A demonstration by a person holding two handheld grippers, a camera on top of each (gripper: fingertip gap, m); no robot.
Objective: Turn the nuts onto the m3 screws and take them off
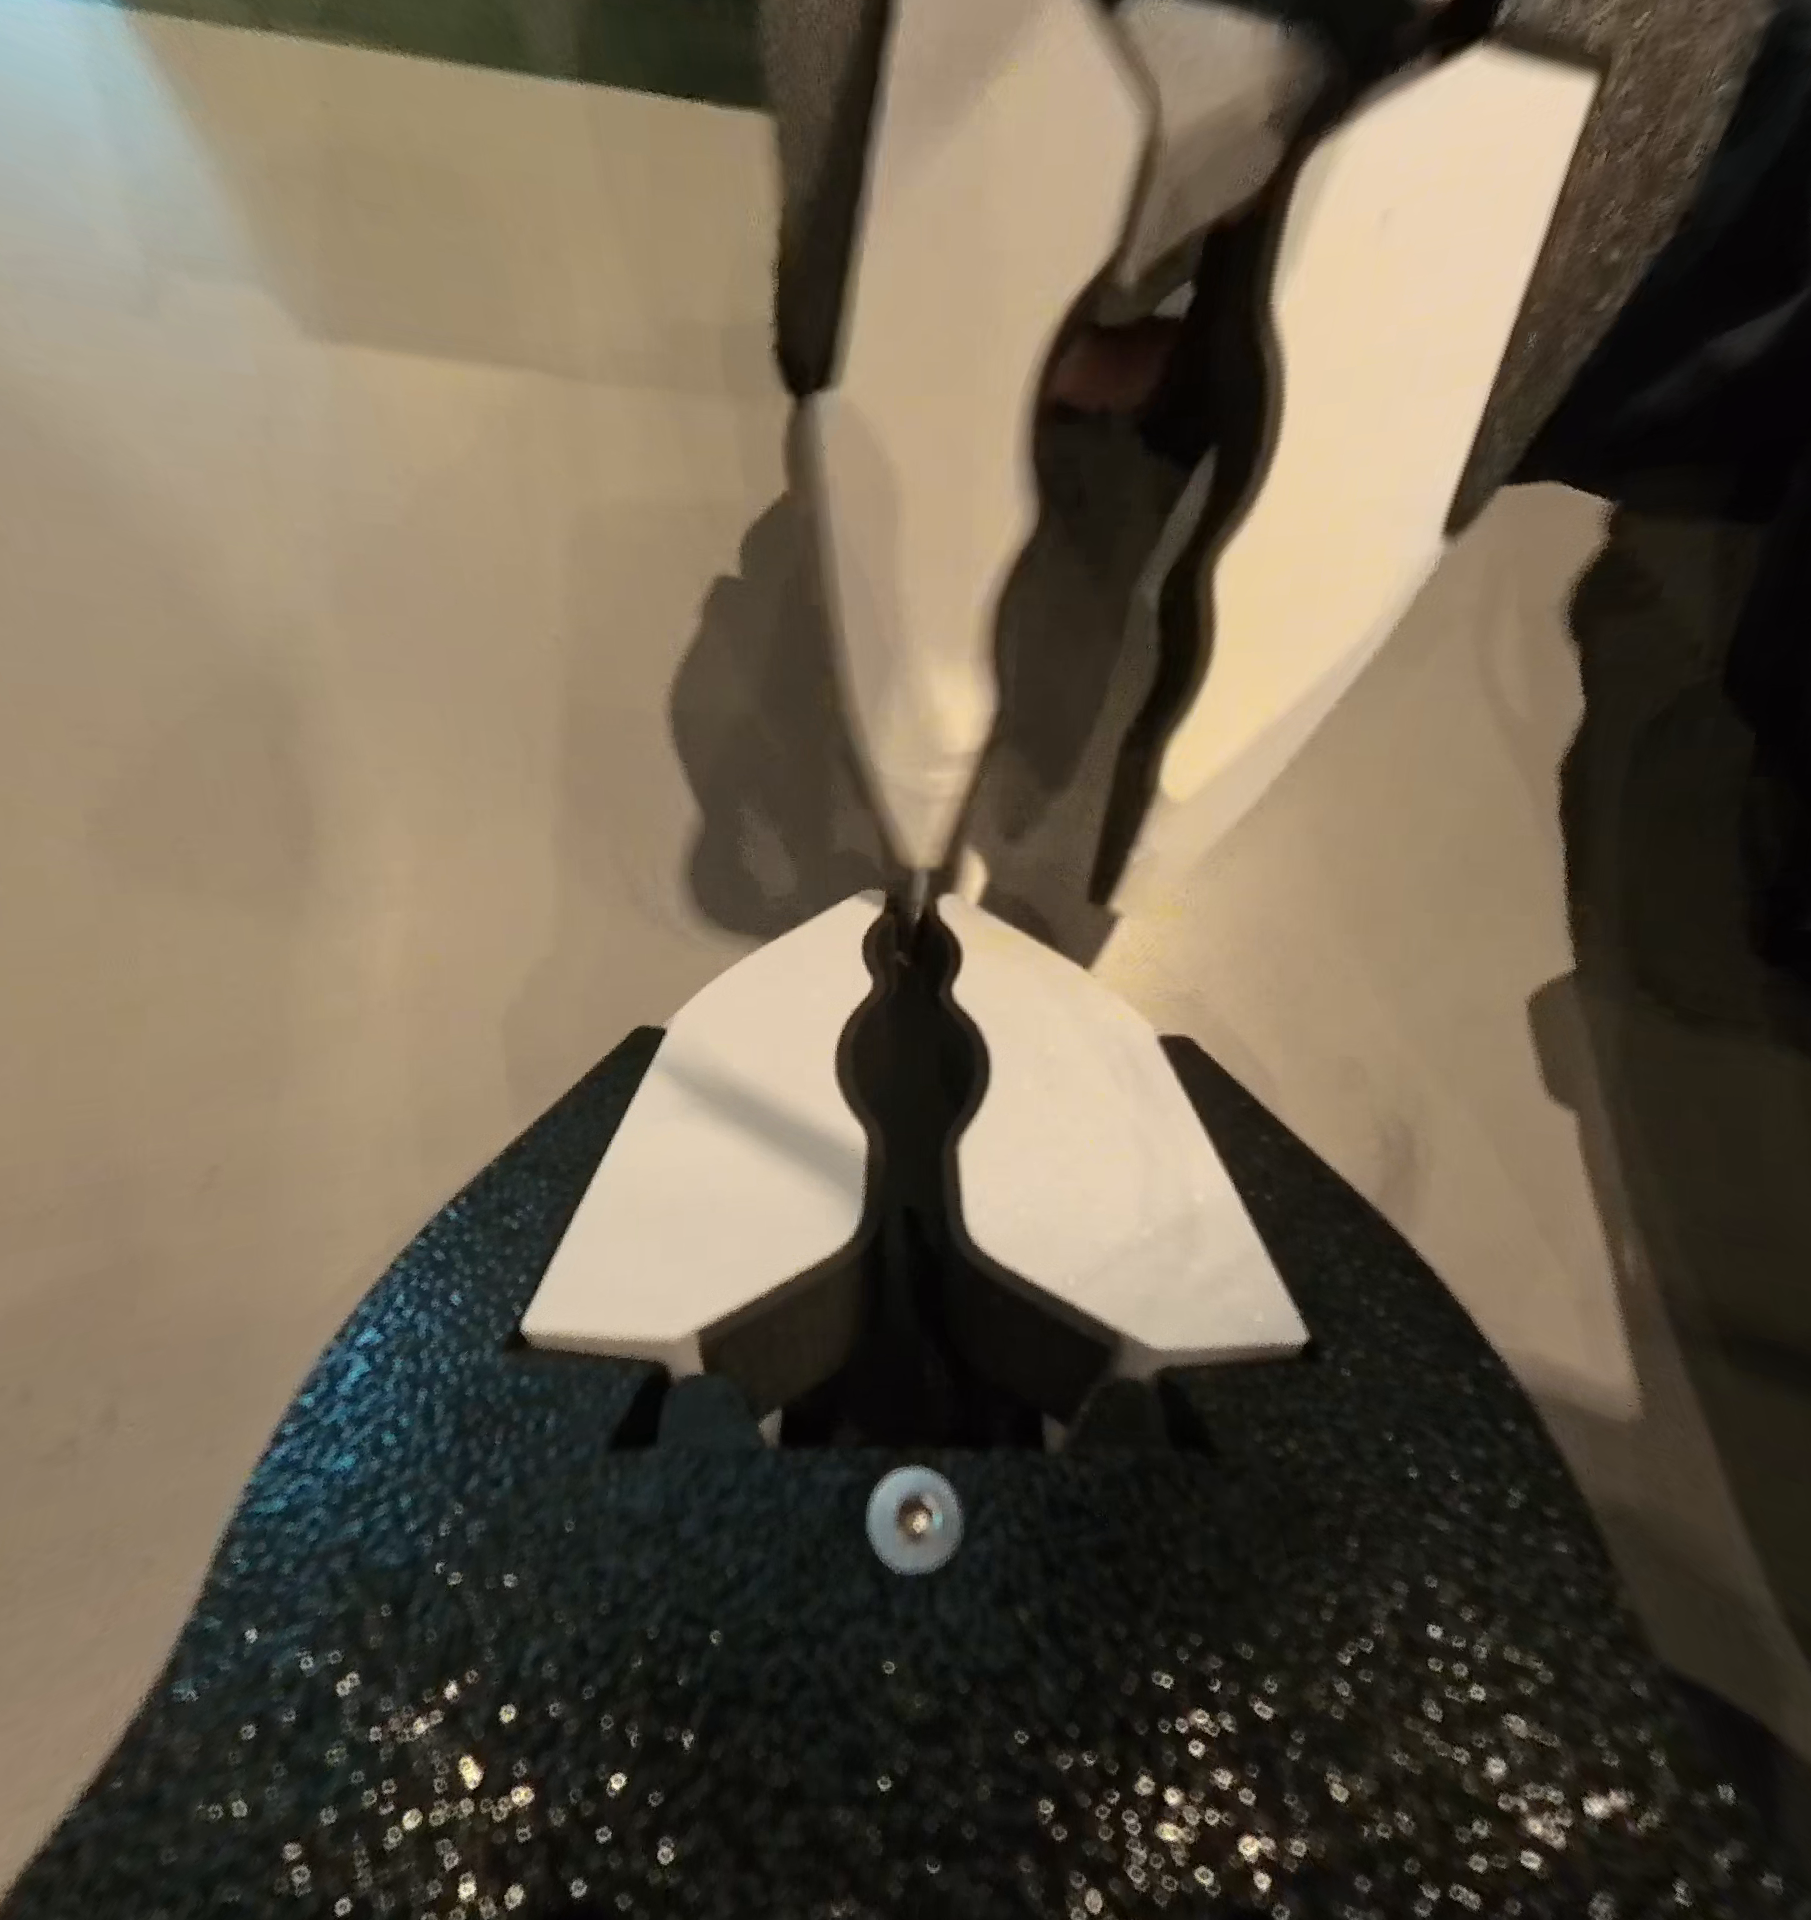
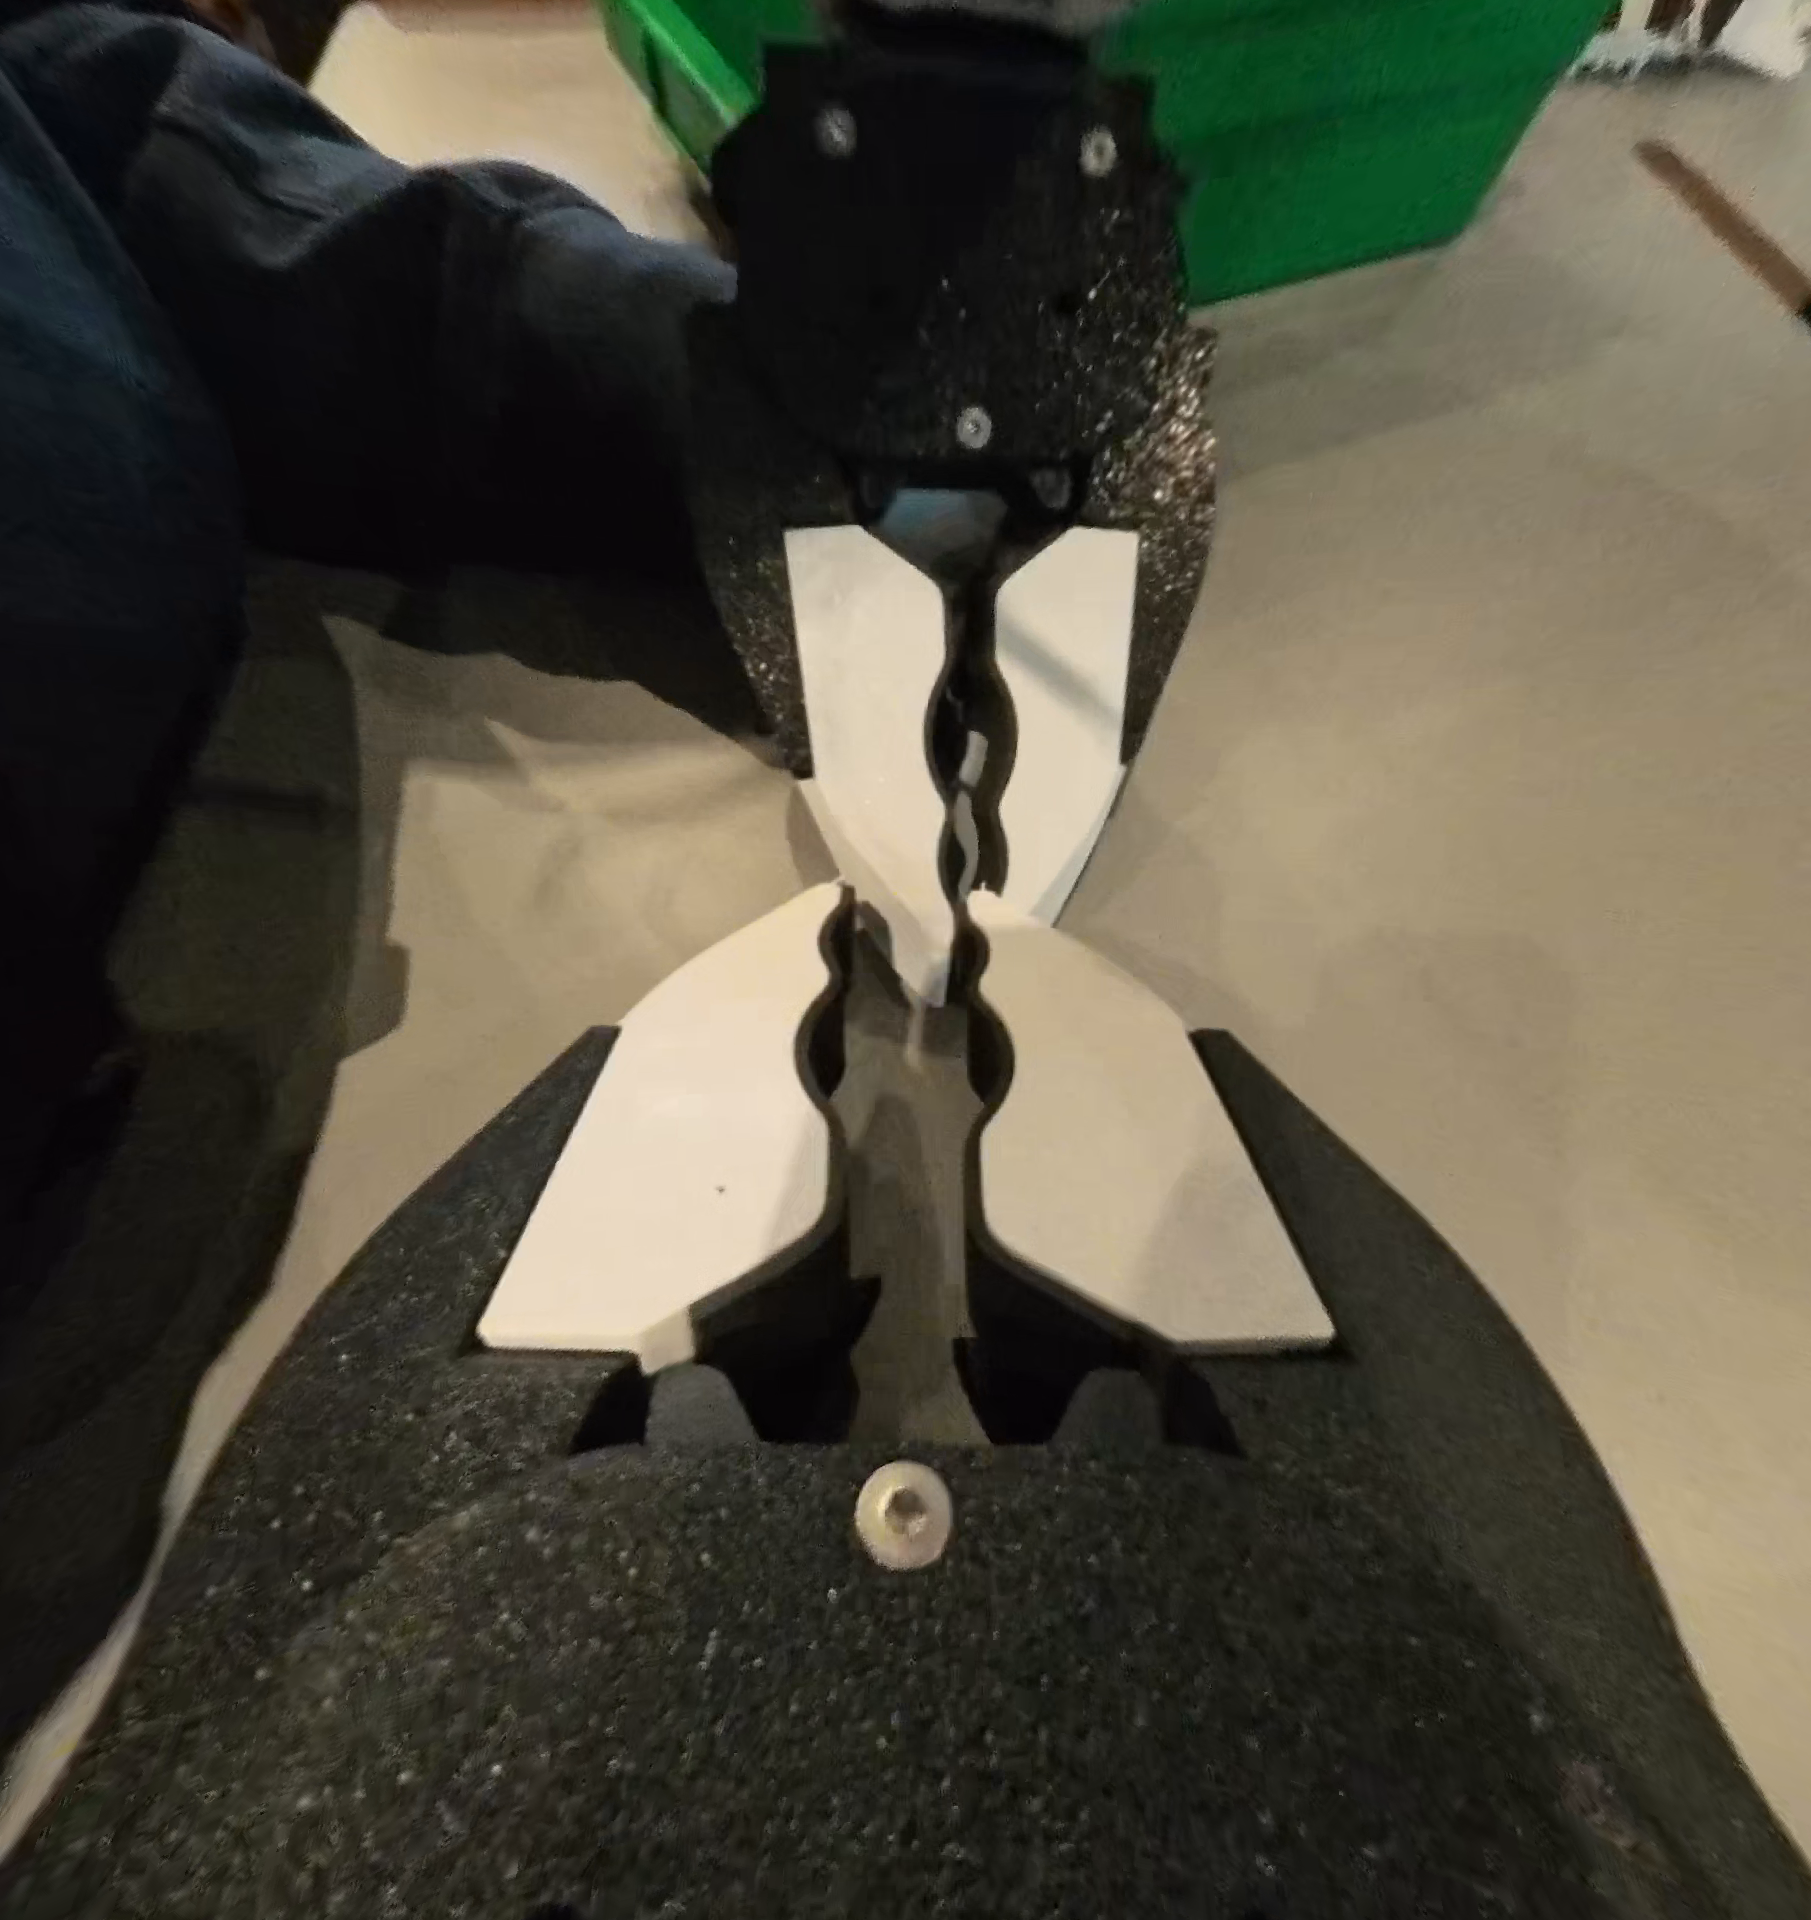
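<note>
A thin metal screw (image 1: 916,914) pokes out at the very tips of the left gripper (image 1: 911,925), whose white fingers (image 1: 776,1049) are pressed almost together around it, pinching it at the foremost notch. The same screw shows as a pale sliver (image 2: 920,1023) hanging below the left gripper's tips in the right wrist view. A nut cannot be made out in either view; the area is blurred. The right gripper (image 2: 906,935) faces the left one nose to nose, its fingers (image 2: 714,1122) spread somewhat, with the left gripper's tip and the screw reaching into the gap between them; whether its pads touch anything cannot be told. Both hover over a beige tabletop (image 2: 1503,831). A dark sleeve (image 2: 309,364) lies behind, and a green bin (image 2: 1348,135) stands at the far edge.
</note>
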